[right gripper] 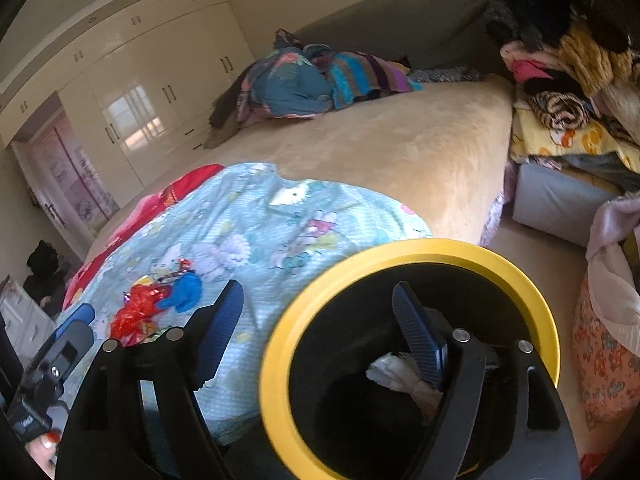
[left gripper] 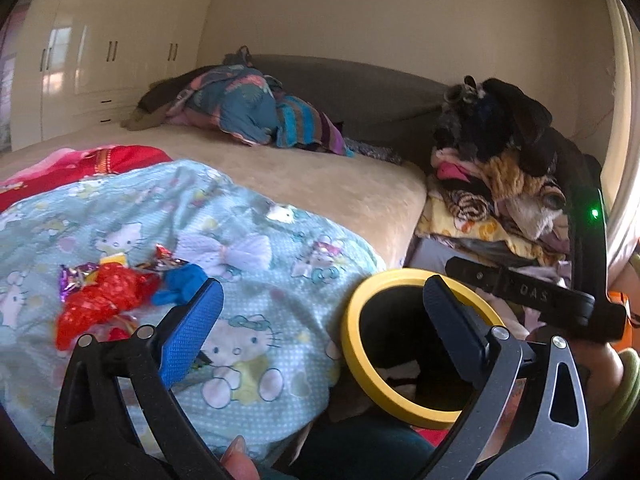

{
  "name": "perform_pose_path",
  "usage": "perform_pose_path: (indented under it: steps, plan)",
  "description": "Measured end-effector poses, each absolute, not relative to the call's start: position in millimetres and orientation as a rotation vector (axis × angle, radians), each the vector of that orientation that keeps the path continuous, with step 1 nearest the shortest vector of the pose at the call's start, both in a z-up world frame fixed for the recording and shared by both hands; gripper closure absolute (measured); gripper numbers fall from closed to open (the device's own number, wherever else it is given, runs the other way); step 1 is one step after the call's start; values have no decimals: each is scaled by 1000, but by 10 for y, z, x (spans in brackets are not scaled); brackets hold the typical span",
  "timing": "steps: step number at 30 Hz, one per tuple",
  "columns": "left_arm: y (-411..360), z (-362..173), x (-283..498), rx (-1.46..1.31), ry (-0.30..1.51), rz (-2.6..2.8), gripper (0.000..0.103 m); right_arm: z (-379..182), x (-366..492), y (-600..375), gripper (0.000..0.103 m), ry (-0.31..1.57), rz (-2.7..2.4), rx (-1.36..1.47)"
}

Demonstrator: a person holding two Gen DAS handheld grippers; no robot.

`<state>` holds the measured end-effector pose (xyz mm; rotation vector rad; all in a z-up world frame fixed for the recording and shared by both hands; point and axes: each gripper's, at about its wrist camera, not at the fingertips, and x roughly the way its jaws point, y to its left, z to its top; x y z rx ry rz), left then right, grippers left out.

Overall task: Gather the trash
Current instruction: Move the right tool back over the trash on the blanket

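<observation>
A black bin with a yellow rim (left gripper: 352,320) (right gripper: 408,250) stands beside the bed. White crumpled paper (right gripper: 400,372) lies inside it. A pile of trash lies on the Hello Kitty blanket (left gripper: 240,280) (right gripper: 260,220): a red crinkled wrapper (left gripper: 100,300) (right gripper: 138,310), a blue crumpled piece (left gripper: 180,284) (right gripper: 184,290) and shiny candy wrappers (left gripper: 76,276). My left gripper (left gripper: 320,312) is open and empty, its left finger just right of the pile. My right gripper (right gripper: 320,320) is open and empty, its right finger over the bin mouth.
A beige bed (left gripper: 320,176) (right gripper: 380,152) carries bundled clothes (left gripper: 248,108) (right gripper: 312,76) near the headboard. A heap of clothes (left gripper: 500,184) (right gripper: 568,80) sits at the right. Cream wardrobes (left gripper: 100,52) line the left wall. A fabric basket (right gripper: 604,360) stands right of the bin.
</observation>
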<state>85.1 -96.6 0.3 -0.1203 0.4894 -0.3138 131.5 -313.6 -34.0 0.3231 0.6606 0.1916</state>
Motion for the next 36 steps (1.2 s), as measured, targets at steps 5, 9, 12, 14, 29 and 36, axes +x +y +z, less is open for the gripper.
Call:
perform_pose_path:
  steps: [5,9,12,14,29,36]
  plan:
    - [-812,64,801,-137,467,-276,11,-277,1284,-2962,25,647,227,295]
    - [-685,83,776,-150,456,-248,11,-235,1248,-2830,25,633,256,275]
    - [-605,106,767,-154,446,-229,11,-215,1229,-2726,25,626,278,257]
    - [-527,116,747,-160,438,-212,11,-205,1217,-2643,25,623,295,243]
    - [20,114,733,-214,416,-97,11,-220,1095,-2101,24,597,427,144]
    - [359,102,751,-255,413,-25,11,-296,1124,-1791,24,632,500,95]
